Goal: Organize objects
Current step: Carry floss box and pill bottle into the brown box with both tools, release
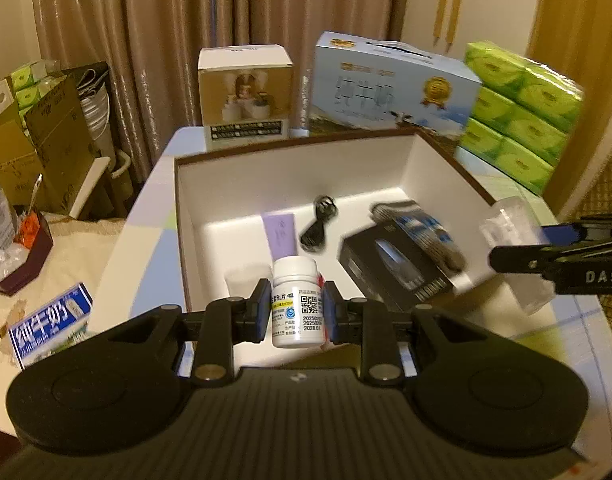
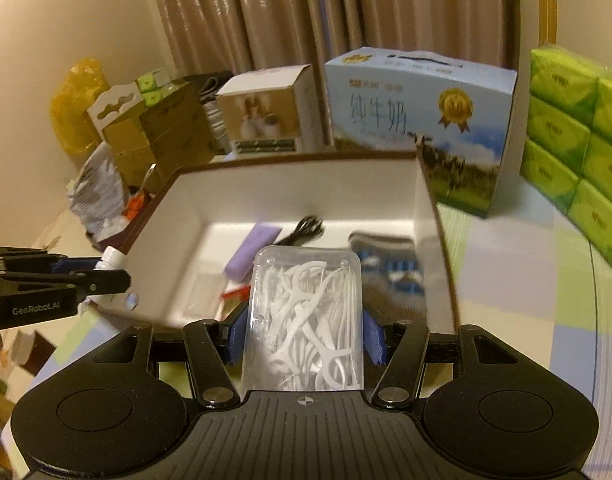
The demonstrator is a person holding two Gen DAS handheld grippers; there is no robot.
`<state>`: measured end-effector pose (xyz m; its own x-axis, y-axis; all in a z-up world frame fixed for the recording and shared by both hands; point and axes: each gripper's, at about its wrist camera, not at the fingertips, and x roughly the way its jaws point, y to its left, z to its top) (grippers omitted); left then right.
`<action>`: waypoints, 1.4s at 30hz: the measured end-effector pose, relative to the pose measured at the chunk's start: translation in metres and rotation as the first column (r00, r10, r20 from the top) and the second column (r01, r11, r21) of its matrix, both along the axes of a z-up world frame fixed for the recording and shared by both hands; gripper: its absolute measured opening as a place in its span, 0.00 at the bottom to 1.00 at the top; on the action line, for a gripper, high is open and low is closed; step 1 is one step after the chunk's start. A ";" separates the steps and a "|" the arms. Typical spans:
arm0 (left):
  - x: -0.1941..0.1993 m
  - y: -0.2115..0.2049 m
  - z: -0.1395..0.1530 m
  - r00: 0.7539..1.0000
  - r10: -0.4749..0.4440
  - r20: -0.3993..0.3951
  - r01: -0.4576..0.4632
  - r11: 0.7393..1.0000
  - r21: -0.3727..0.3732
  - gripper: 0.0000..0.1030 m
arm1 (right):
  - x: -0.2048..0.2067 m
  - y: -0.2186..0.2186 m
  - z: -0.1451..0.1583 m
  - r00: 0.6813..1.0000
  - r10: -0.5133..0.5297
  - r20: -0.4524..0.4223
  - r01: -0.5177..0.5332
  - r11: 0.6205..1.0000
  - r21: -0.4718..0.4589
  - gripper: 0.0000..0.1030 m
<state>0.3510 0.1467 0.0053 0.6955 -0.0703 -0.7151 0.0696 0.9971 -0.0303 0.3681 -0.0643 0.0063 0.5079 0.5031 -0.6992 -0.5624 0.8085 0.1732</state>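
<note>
My left gripper [image 1: 295, 309] is shut on a white pill bottle [image 1: 296, 304], held upright over the near edge of the open white storage box [image 1: 290, 176]. My right gripper [image 2: 305, 326] is shut on a clear case of white floss picks [image 2: 306, 320], held above the box's near rim [image 2: 298, 184]. Inside the box lie a purple tube [image 1: 281, 234], a black cable [image 1: 320, 222], a black carton [image 1: 394, 268] and a blue-striped pack [image 1: 422, 228]. The right gripper [image 1: 554, 256] shows at the right edge of the left wrist view with the case [image 1: 506, 224].
Behind the box stand a small white carton [image 1: 246, 92], a blue milk carton [image 1: 390, 88] and a stack of green tissue packs [image 1: 518, 112]. Cardboard boxes [image 1: 38, 140] sit at the left. A small milk pack [image 1: 50, 324] lies left of the table.
</note>
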 end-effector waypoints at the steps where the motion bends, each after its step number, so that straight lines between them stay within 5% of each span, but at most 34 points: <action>1: 0.010 0.002 -0.001 1.000 0.002 -0.002 -0.002 1.000 0.010 0.22 | 0.010 0.002 0.000 1.000 -0.005 0.000 0.005 1.000 -0.004 0.53; 21: 0.147 0.027 -0.055 0.994 0.007 -0.110 0.003 0.995 0.095 0.22 | 0.130 0.037 -0.043 0.999 -0.038 -0.019 0.036 0.994 -0.103 0.53; 28: 0.168 0.025 -0.068 0.992 0.001 -0.124 0.014 0.993 0.119 0.22 | 0.144 0.042 -0.053 0.999 -0.036 -0.019 0.034 0.992 -0.122 0.53; 42: 0.173 0.031 -0.063 0.993 0.011 -0.118 0.003 0.994 0.111 0.42 | 0.153 0.045 -0.052 0.999 -0.033 0.026 0.036 0.992 -0.123 0.53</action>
<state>0.5236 0.1774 -0.0578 0.6061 0.0168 -0.7952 0.0681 0.9950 0.0729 0.5208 -0.0194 -0.0458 0.5408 0.3956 -0.7423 -0.5366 0.8419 0.0577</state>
